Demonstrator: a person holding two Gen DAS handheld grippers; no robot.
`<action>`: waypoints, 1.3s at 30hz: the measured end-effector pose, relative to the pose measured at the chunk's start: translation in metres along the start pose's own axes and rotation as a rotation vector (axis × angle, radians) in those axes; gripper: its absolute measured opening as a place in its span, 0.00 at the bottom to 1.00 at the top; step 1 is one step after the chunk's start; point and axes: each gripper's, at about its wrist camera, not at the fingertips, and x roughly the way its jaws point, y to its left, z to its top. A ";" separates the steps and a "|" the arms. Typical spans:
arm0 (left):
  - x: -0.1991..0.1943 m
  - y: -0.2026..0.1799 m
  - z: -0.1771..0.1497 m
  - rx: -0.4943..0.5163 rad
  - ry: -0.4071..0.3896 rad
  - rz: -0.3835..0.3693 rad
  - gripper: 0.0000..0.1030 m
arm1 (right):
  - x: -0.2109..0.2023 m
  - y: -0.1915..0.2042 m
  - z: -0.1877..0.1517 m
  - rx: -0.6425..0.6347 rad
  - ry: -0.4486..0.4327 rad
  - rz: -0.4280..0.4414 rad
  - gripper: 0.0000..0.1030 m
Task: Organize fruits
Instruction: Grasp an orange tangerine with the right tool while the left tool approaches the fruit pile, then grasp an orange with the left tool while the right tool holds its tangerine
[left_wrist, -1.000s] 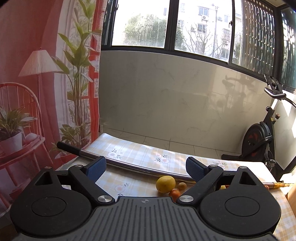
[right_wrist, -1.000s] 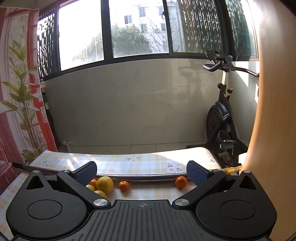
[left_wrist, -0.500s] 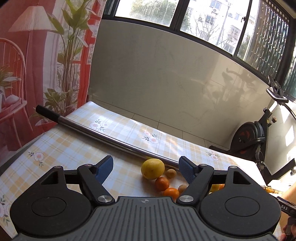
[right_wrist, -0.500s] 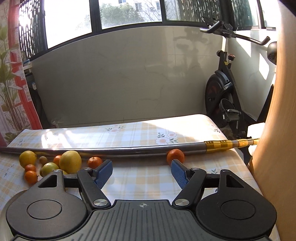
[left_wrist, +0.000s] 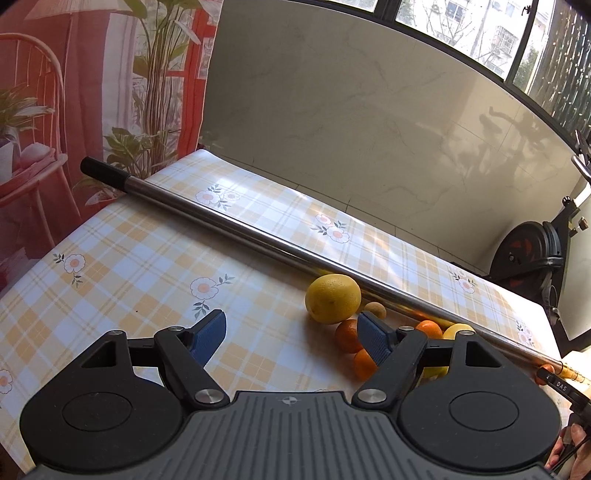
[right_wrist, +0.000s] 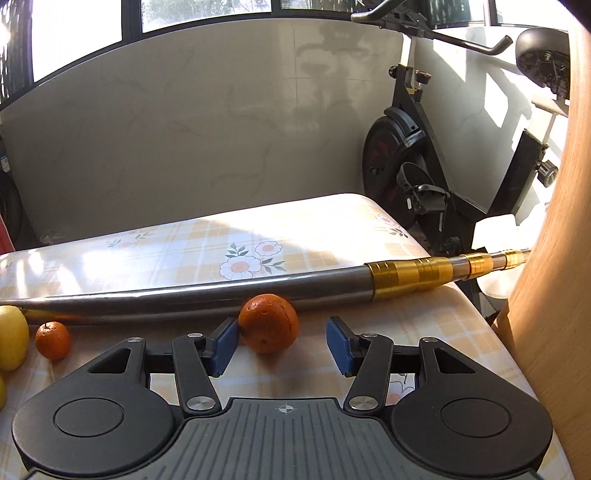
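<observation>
Basically: right gripper (right_wrist: 281, 343) nearest, jaws just closing, not yet pinching lone orange (right_wrist: 268, 323) sat left-of-centre against left pad, beside pole (right_wrist: 192, 291). Left gripper (left_wrist: 291, 336) gaped empty, fruit cluster (left_wrist: 343, 314) off rightward.

Legible text: white letters "DAS" on a small black bar-shaped device (left_wrist: 561, 387) at about 4 o'clock in the left wrist view, beside a person's fingers. A smaller mark before it is unreadable. Right wrist view: nothing legible.

Sunlit tiled wall (right_wrist: 207, 140), windows (left_wrist: 476, 26), exercise bike (right_wrist: 413, 162).
</observation>
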 end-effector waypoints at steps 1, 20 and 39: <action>0.002 -0.001 0.000 0.000 0.010 0.002 0.78 | 0.004 0.001 0.000 0.007 0.004 0.007 0.48; 0.001 -0.040 -0.014 0.252 0.004 0.002 0.76 | -0.058 0.047 -0.039 0.144 -0.043 0.283 0.33; 0.060 -0.054 -0.005 0.121 0.216 -0.155 0.42 | -0.097 0.076 -0.064 0.113 -0.062 0.311 0.33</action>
